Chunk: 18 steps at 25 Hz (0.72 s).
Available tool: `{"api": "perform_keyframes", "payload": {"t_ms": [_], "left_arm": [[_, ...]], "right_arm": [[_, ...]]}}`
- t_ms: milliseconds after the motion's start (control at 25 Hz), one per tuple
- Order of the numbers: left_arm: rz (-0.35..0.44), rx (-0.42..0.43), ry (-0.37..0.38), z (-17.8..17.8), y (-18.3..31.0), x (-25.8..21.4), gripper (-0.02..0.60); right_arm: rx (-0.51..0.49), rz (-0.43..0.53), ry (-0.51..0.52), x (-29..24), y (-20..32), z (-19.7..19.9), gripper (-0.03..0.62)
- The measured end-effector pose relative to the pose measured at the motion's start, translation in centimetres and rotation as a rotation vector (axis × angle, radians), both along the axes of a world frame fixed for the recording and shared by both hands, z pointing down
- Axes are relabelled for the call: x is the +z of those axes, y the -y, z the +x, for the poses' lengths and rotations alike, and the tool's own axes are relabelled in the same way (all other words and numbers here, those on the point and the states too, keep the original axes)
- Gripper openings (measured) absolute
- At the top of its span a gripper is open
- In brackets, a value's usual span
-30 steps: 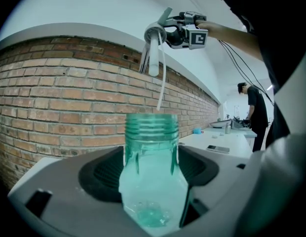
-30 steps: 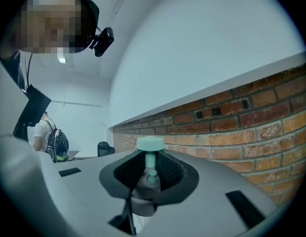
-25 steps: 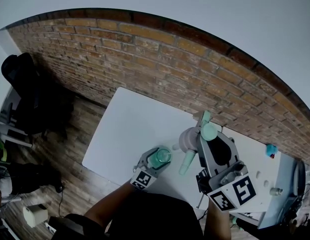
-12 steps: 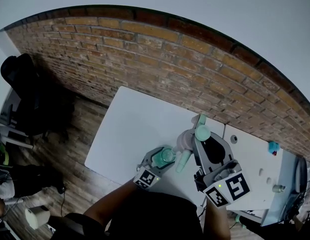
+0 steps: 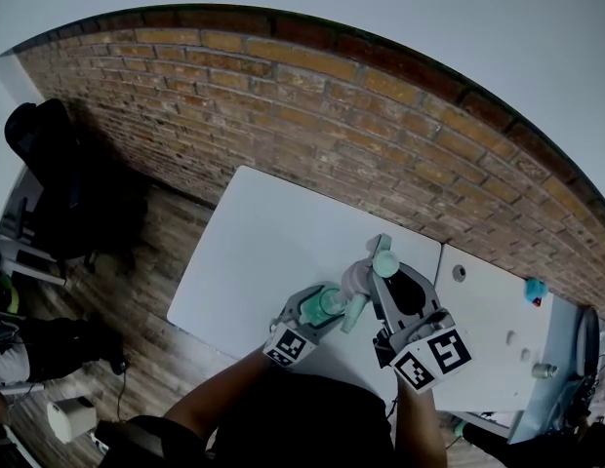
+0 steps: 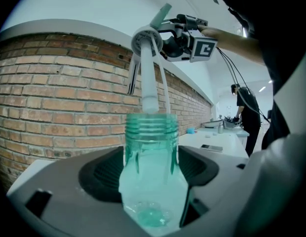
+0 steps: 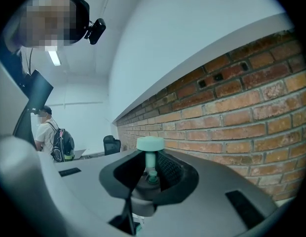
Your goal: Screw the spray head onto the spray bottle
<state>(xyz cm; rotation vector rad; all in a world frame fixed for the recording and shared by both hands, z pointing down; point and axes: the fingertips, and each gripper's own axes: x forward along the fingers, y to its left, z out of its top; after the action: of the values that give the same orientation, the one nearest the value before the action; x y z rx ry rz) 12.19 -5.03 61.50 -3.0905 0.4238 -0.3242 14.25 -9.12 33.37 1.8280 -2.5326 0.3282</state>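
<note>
STEP: dip tube (image 6: 149, 83) going into bottle mouth | LEFT: left gripper (image 5: 320, 310) fingers clamped on teal spray bottle (image 6: 152, 172), over the surface (image 5: 254, 252) | RIGHT: right gripper (image 7: 150, 169) fingers clamped on spray head (image 5: 359, 279), tube tip at the mouth | NEXT: likely lower straight, seat collar on threads, twist.

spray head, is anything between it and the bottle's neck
Nothing visible. The spray head, in the right tool, hangs right above the bottle, held by the left tool; the neck is open, with only the head's own tube at it.
</note>
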Motion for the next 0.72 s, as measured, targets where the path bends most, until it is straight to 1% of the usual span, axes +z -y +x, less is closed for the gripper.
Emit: {"api": "perform_keyframes", "payload": {"t_ms": [240,480,720], "left_arm": [[0.008,-0.004,-0.007,0.0,0.0,0.0,0.339],[0.009,-0.003,-0.005,-0.1,0.1,-0.1,0.339],[0.010,-0.003,-0.006,-0.1,0.0,0.0,0.339]], "right_arm": [[-0.016,-0.051,-0.006,3.8,0.0,0.0,0.066],[-0.018,-0.105,0.054,6.6,-0.1,0.1,0.066],[-0.050,-0.132,0.039,9.3,-0.6,-0.6,0.066]]}}
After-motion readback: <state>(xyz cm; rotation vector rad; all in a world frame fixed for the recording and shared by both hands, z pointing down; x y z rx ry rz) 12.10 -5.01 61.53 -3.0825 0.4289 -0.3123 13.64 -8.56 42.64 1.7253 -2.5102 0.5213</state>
